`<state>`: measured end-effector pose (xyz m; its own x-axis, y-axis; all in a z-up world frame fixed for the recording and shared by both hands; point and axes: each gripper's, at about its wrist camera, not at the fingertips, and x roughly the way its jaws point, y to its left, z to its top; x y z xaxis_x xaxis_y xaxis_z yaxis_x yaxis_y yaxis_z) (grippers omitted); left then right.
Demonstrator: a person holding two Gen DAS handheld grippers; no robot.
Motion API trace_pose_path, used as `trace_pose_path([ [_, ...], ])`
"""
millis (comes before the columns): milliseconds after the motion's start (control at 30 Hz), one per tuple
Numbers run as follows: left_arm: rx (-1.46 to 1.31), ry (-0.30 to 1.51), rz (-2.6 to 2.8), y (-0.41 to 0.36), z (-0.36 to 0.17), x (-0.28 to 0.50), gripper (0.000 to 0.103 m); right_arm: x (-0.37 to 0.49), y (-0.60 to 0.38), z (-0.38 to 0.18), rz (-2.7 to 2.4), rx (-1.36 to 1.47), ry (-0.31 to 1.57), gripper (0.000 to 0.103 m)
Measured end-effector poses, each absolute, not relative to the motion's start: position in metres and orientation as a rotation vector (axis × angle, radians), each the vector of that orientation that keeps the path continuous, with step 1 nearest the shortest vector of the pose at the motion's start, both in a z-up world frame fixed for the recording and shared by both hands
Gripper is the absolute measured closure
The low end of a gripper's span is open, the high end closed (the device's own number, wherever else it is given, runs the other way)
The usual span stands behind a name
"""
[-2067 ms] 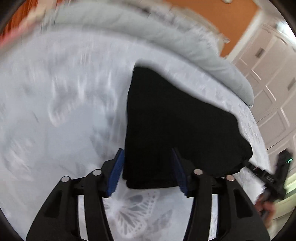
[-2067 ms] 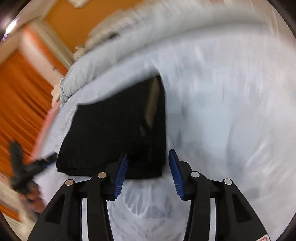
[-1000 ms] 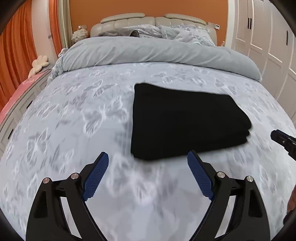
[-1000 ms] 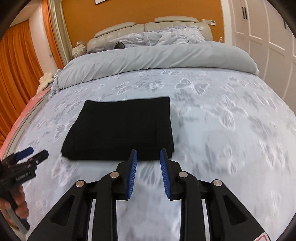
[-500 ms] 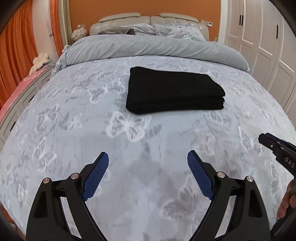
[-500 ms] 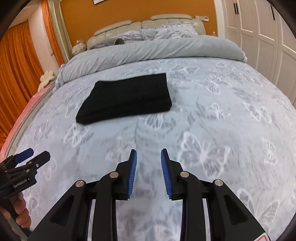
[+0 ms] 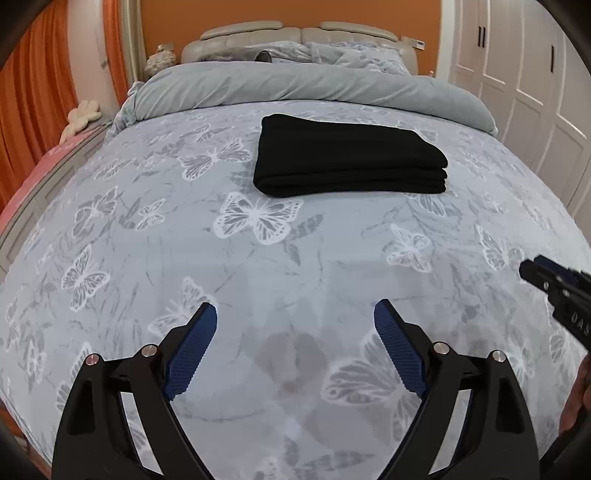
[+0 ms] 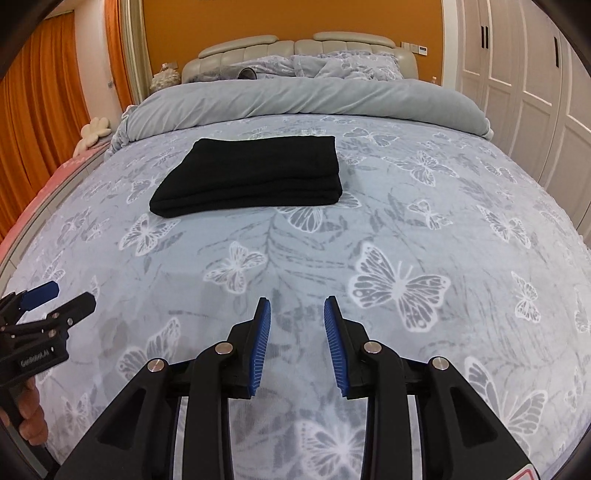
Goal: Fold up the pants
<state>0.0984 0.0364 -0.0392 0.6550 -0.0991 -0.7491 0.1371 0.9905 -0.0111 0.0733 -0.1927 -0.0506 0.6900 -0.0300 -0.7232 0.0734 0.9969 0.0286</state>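
Grey butterfly-print bedspread (image 7: 147, 258) fills nearly everything ahead of me, running up to a rolled grey duvet (image 7: 295, 85) and the padded headboard (image 7: 295, 35) against an orange wall. Out on the middle of that spread lie the black pants (image 7: 347, 162), folded into a neat stacked rectangle whose layered edge faces me; from my right-hand view the same bundle sits left of centre.

A second ago that bundle lay just beyond my fingers; now it is well apart from both, with open bedspread between, so I have drawn back toward the foot of the bed. I read that as the folding being done and the pants left in place, though whether the far edges line up I cannot tell from this low angle.

On my left gripper (image 7: 295, 343) the jaws stand spread wide with nothing between them. On my right gripper (image 8: 297, 339) the jaws have just been opening a little and stand narrowly apart, only bedspread showing in the gap. Each gripper appears at the edge of the other's view, a hand (image 8: 29, 413) around the left handle.
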Motion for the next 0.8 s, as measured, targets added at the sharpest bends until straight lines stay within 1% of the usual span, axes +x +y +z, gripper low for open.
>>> trace_pose_path([
  [167, 0.023, 0.81, -0.126, 0.037, -0.033, 0.097, 0.018, 0.069, -0.195, -0.045, -0.069, 0.073, 0.775, 0.071],
  [233, 0.022, 0.787, -0.124, 0.036, -0.03, 0.095, 0.018, 0.068, -0.197, -0.042, -0.078, 0.082, 0.76, 0.062],
  [400, 0.029, 0.747, -0.118, 0.036, -0.024, 0.092, 0.018, 0.067, -0.195, -0.038, -0.069, 0.086, 0.744, 0.061],
  [800, 0.039, 0.742, -0.097, 0.035, -0.027, 0.095, 0.018, 0.067, -0.191, -0.038, -0.063, 0.084, 0.744, 0.061],
])
